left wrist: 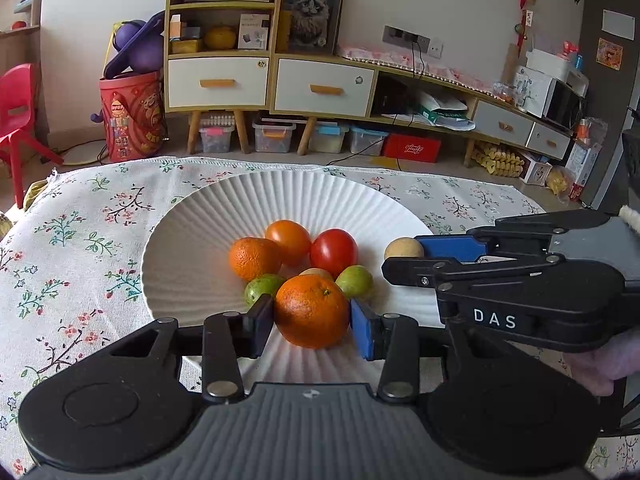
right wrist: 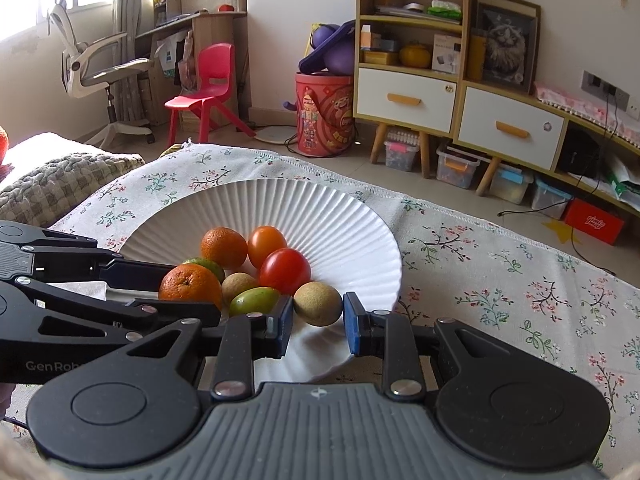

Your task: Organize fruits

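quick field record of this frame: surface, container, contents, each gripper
surface: floral tablecloth
container: white ribbed plate
contents: two oranges, orange tomato, red tomato, two green fruits, two tan round fruits
left gripper: shut on near orange
right gripper: shut on tan fruit at plate's near edge

Floral tablecloth [left wrist: 80,240], white ribbed plate [left wrist: 192,248]

plate [left wrist: 192,264] centre packed with fruit, two grippers crowd its near and right side, so free room is the bare ribbed far and left rim plus open tablecloth [left wrist: 80,240] left and tablecloth right of the plate.
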`<action>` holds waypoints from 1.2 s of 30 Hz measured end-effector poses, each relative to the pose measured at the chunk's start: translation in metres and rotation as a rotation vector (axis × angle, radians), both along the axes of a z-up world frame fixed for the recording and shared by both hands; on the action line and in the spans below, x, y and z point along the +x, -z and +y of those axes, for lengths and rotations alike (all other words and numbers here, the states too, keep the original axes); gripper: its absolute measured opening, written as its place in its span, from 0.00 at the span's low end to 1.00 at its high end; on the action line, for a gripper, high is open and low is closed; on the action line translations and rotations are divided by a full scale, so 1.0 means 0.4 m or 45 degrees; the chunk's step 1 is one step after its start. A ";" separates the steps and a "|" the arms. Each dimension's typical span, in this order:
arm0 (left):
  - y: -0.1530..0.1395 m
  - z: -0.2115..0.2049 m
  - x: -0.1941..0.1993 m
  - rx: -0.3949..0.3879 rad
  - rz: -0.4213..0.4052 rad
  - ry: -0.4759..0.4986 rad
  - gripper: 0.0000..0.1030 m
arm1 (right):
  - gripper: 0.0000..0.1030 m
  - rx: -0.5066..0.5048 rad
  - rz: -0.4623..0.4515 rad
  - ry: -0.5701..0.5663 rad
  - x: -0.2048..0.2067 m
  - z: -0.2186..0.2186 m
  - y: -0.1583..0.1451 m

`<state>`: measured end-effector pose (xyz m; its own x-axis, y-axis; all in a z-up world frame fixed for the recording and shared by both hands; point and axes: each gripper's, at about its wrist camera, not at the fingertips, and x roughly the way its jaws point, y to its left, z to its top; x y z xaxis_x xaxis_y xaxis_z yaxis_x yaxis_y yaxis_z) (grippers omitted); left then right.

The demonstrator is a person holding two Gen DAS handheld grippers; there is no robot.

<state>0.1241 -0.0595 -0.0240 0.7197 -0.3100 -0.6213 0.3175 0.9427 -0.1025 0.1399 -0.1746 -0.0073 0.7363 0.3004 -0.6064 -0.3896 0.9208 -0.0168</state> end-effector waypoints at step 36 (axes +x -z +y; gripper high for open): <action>-0.067 0.081 -0.109 0.066 0.037 -0.019 0.46 | 0.41 -0.044 0.022 0.049 -0.079 0.004 -0.063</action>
